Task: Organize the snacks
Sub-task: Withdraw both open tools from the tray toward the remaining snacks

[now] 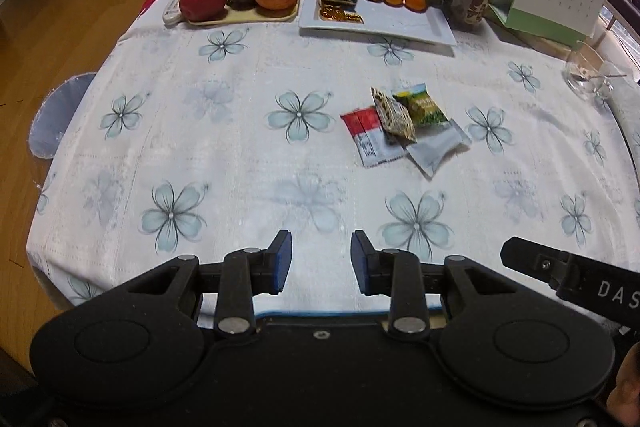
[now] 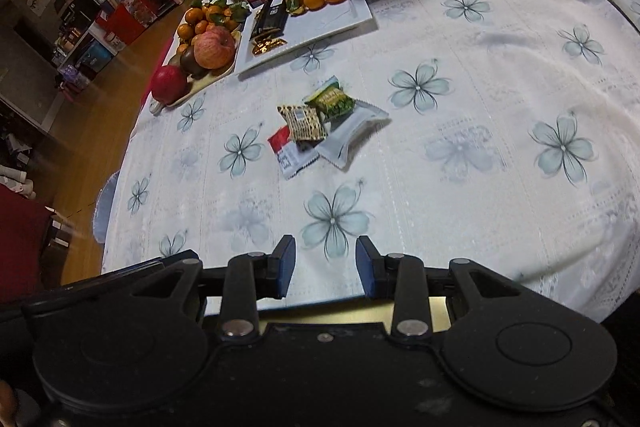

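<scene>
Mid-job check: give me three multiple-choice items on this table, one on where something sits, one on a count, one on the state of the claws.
1. Where is the loose pile of snack packets?
A. On the white rectangular plate
B. On the bare tablecloth, nearer the camera than the plate
C. On the fruit tray

2. How many packets are in that pile?
A. Two
B. Four
C. Seven

3. What are the two claws doing?
A. Both open and empty
B. Left one gripping a packet
C. Right one gripping an apple

Answers:
1 B: the pile lies on the floral tablecloth, short of the white plate.
2 B: red-and-white, brown patterned, green and plain white wrappers show.
3 A: the left claw and right claw each show a gap with only cloth behind.
</scene>
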Tool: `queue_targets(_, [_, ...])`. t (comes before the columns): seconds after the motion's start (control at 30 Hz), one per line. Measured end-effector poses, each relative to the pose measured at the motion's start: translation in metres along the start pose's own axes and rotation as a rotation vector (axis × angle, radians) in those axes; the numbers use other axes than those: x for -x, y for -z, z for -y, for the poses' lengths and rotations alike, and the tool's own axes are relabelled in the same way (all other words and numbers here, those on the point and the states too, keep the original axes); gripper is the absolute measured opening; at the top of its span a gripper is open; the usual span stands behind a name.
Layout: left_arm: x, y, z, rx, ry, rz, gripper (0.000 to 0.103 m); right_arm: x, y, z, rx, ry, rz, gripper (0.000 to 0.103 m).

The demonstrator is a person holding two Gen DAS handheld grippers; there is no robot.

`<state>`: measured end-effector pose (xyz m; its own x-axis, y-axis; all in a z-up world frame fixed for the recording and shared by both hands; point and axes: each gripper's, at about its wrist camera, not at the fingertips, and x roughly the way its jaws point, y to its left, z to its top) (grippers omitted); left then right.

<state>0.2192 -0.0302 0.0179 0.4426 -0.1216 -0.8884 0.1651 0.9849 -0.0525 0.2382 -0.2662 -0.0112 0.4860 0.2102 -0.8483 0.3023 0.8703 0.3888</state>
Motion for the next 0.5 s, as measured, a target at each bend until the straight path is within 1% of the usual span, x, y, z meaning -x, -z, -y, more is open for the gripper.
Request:
queue_targets(0.13, [-0.014,-0.031,-0.002,0.027,0.006,0.004,0.042,-0.021,-0.035,-0.004,0.006,0.029,0.019,0.036])
queue_targets(0.27, [-0.029,-0.057,-0.003,0.052,-0.019,0.01,0.042,-0.045,-0.064,0.001,-0.038,0.033,0.007,0.036])
queue_targets(0.37, [-0.043,-0.074,-0.005,0.082,-0.02,-0.005,0.042,-0.064,-0.084,0.002,-0.07,0.037,-0.001,0.036])
queue_targets(0.5, [-0.065,-0.085,-0.011,0.115,-0.02,-0.044,0.042,-0.086,-0.105,0.003,-0.1,0.046,-0.008,0.036])
